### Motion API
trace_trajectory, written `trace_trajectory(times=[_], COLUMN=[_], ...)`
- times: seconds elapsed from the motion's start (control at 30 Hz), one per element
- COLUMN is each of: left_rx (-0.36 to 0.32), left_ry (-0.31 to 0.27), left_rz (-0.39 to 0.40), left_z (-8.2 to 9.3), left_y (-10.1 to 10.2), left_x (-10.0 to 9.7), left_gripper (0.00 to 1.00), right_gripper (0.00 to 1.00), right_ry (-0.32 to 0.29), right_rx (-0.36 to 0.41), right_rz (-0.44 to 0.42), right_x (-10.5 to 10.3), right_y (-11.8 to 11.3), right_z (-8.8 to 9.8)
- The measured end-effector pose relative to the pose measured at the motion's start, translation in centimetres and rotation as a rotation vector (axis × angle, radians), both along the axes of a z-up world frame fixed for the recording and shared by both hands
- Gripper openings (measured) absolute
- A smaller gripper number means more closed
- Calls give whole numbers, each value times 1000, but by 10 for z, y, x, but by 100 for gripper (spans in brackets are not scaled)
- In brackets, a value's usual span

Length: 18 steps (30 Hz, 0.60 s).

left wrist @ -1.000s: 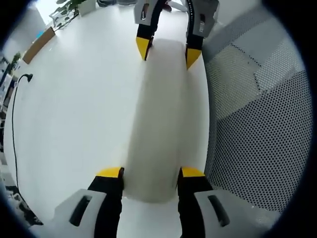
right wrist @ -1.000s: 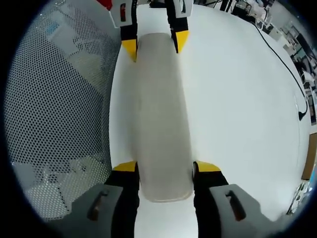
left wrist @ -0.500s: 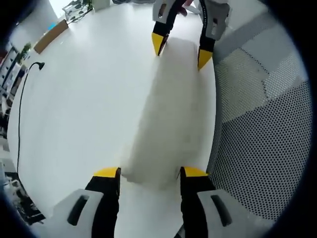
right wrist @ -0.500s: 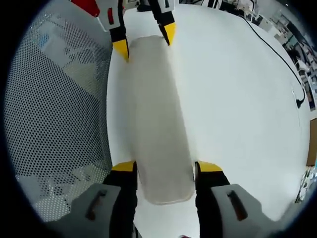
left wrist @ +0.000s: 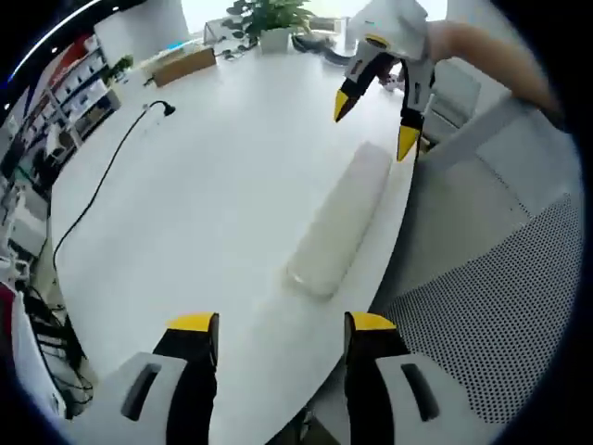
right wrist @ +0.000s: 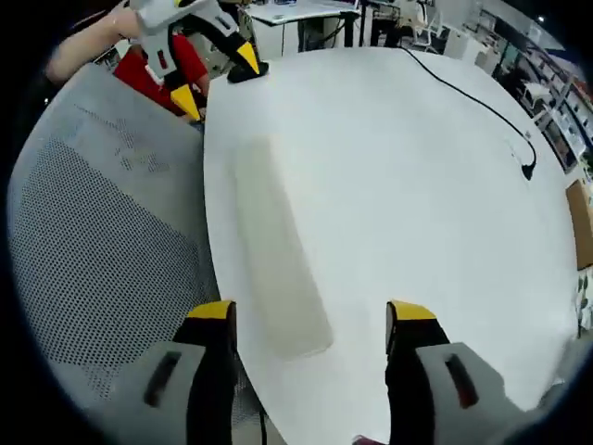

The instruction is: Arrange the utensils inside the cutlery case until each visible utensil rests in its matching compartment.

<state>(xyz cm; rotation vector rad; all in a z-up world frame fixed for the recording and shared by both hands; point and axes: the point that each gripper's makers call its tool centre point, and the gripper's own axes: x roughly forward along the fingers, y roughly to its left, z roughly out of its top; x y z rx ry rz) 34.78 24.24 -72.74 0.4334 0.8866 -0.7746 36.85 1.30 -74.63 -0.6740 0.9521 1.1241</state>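
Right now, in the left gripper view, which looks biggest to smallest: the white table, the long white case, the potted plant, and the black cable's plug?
1. white table
2. long white case
3. potted plant, though it sits far from the camera, so its true size is unsure
4. black cable's plug

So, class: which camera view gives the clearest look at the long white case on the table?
The left gripper view: the case stands out from the table. In the right gripper view it blends in, its outline faint.
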Motion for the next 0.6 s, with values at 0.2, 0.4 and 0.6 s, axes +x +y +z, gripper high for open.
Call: trace_trajectory(times=[0.2,0.4,0.6], left_rx=[-333,-655,-666], left_ry=[-46,-127,-164], left_rz=[238,456,478], left_z=[49,96,105], left_y=[2,20,18], left_x=[9,17,8], left_gripper=[55,55,59], right_gripper=[67,68,71], right_ry=[-108,-237,-295], right_rx=[163,278,562], right_rz=[-106,-247,-475], right_x=[0,-2,-8], right_y=[-11,-33,-32], right_z=[55,83,130])
